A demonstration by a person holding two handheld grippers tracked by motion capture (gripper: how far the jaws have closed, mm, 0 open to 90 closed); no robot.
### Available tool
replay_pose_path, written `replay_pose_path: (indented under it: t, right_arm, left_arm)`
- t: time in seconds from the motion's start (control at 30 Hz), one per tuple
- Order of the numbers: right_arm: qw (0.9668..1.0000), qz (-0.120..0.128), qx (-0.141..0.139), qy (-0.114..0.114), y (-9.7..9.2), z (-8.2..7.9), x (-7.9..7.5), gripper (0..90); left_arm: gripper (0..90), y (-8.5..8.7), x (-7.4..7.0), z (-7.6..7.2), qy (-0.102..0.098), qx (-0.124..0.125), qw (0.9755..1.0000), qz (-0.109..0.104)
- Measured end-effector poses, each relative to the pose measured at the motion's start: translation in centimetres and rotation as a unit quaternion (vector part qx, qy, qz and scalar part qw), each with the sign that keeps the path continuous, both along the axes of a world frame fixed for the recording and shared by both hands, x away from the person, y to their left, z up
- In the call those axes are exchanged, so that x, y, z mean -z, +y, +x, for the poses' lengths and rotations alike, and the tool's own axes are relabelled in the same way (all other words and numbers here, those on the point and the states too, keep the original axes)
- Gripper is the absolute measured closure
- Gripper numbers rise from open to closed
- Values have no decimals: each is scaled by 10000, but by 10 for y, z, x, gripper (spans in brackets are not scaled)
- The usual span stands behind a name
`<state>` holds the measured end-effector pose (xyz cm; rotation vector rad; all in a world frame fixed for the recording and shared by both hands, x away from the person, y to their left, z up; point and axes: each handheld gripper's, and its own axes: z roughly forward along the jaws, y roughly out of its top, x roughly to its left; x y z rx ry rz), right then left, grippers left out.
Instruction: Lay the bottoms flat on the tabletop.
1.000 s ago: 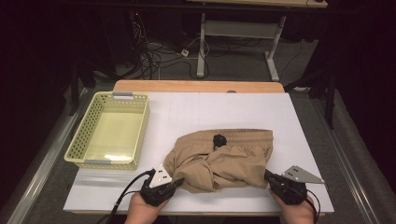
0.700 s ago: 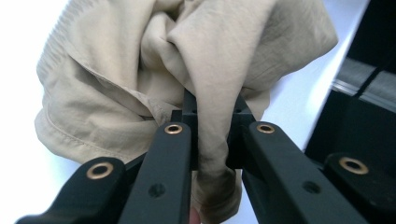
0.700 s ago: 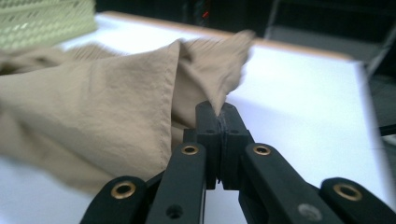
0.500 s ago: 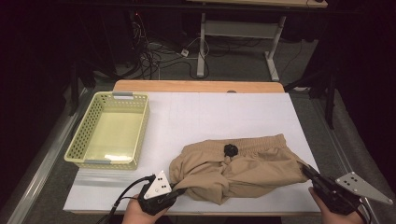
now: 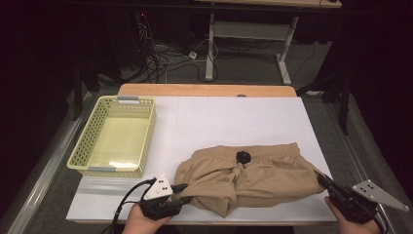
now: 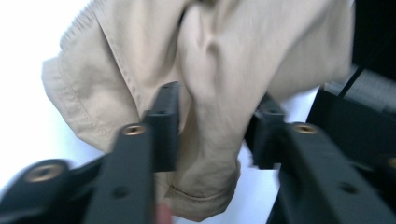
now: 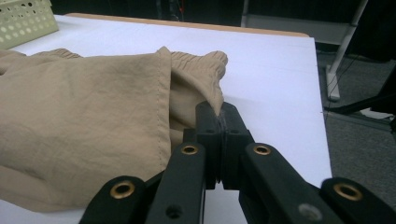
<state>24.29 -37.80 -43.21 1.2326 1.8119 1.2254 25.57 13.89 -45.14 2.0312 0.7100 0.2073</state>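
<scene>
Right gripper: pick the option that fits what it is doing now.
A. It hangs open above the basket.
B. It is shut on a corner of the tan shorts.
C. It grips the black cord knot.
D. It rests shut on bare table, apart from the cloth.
B. In the right gripper view the right gripper has its jaws pressed together on a corner of the tan shorts.

- One tan garment [image 5: 253,175], crumpled, lower centre of the high view.
- One black drawstring knot [image 5: 242,156] on it.
- One pale yellow basket [image 5: 83,146], left of the frame.
- Two black grippers: left gripper [image 5: 182,193] bottom left, right gripper [image 5: 322,179] bottom right.
- One white table [image 5: 229,117].
</scene>
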Motion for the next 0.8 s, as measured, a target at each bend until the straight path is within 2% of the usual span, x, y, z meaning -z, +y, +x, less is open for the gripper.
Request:
replay_pose_path:
  t: [0.1, 0.13, 0.2, 0.33, 0.4, 0.47, 0.57, 0.63, 0.67, 0.7, 0.8]
  right_arm:
    - [10000, 45, -24, 14, 1, 0, 1, 897]
    - [10000, 42, -30, 10, 1, 0, 0, 897]
    - [10000, 30, -56, -2, 3, 0, 0, 897]
    - [10000, 4, -85, -11, 5, -1, 0, 896]
    - [10000, -10, -93, 4, 6, 0, 1, 897]
    - [9999, 2, -100, 14, 7, 0, 1, 897]
    - [9999, 9, -110, 9, 7, 0, 1, 896]
    - [9999, 15, -114, -1, 7, 1, 0, 897]
    - [9999, 22, -116, 2, 7, 1, 0, 893]
    - [9999, 25, -118, 1, 7, 2, 0, 891]
    - [9999, 59, -89, 0, 8, 4, 0, 812]
  left_arm:
    - [427, 7, -11, 0, -161, -114, 9994, -268]
    - [378, 10, -15, -1, -271, -161, 9990, -325]
    - [342, 14, -21, 0, -388, -337, 9980, -373]
    - [328, 11, -21, 17, -93, -762, 9965, -335]
    - [327, 5, -16, 31, 112, -1011, 9947, -138]
    - [313, -1, -10, 47, 491, -1112, 9926, -69]
    - [302, -11, -1, 64, 838, -1191, 9888, 323]
    - [387, -16, 8, 71, 1083, -1071, 9870, 516]
    - [484, -18, 11, 72, 1091, -981, 9872, 621]
    - [568, -21, 13, 71, 1034, -922, 9878, 710]
    - [766, -22, 13, 67, 771, -793, 9911, 736]
